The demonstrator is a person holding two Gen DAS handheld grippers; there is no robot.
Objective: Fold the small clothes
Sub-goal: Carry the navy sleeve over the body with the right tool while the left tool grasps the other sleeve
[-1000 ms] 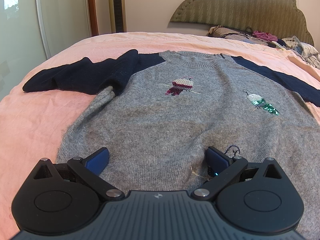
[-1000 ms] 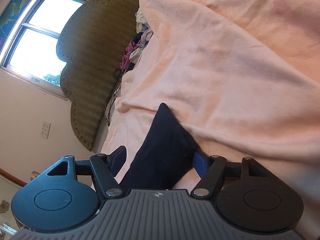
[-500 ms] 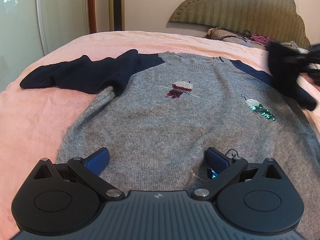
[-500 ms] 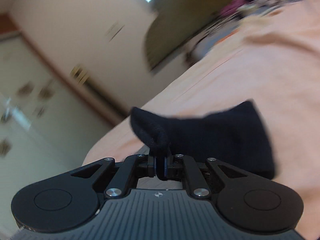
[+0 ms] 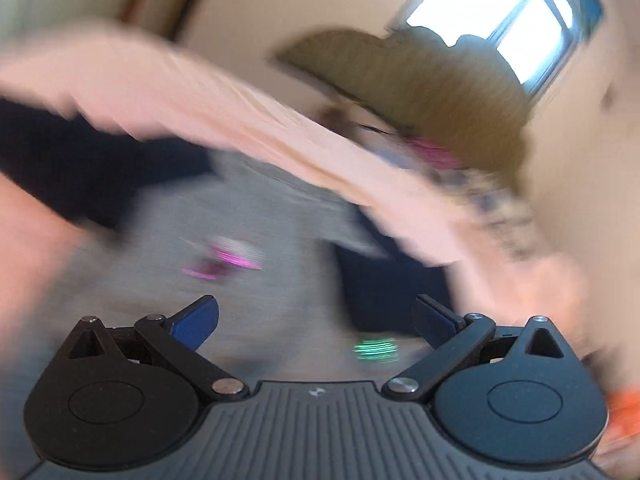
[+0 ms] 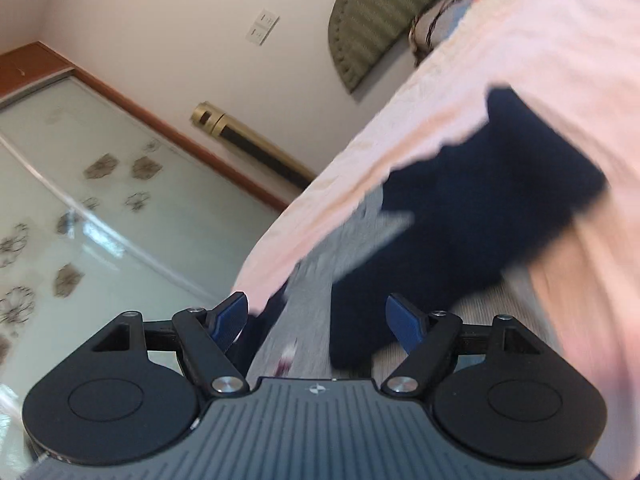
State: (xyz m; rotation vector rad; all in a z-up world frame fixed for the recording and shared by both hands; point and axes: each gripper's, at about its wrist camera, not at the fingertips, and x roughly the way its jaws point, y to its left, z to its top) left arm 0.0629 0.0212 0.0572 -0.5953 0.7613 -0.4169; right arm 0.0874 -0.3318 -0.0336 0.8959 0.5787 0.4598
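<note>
1. The grey sweater (image 5: 248,216) lies flat on the pink bedspread (image 6: 560,60), its navy right sleeve (image 6: 480,200) now folded in across the chest.
2. The right gripper (image 6: 316,320) has just been opening; its jaws stand wide, with the sleeve lying beyond them and nothing pinched.
3. The left gripper (image 5: 316,320) hangs over the grey front, jaws wide and empty; its view is badly blurred.
4. Judged next: the left sleeve (image 5: 80,160) wants the same fold. A grip near the cuff, carried low and laid straight, should keep the body from dragging.
</note>
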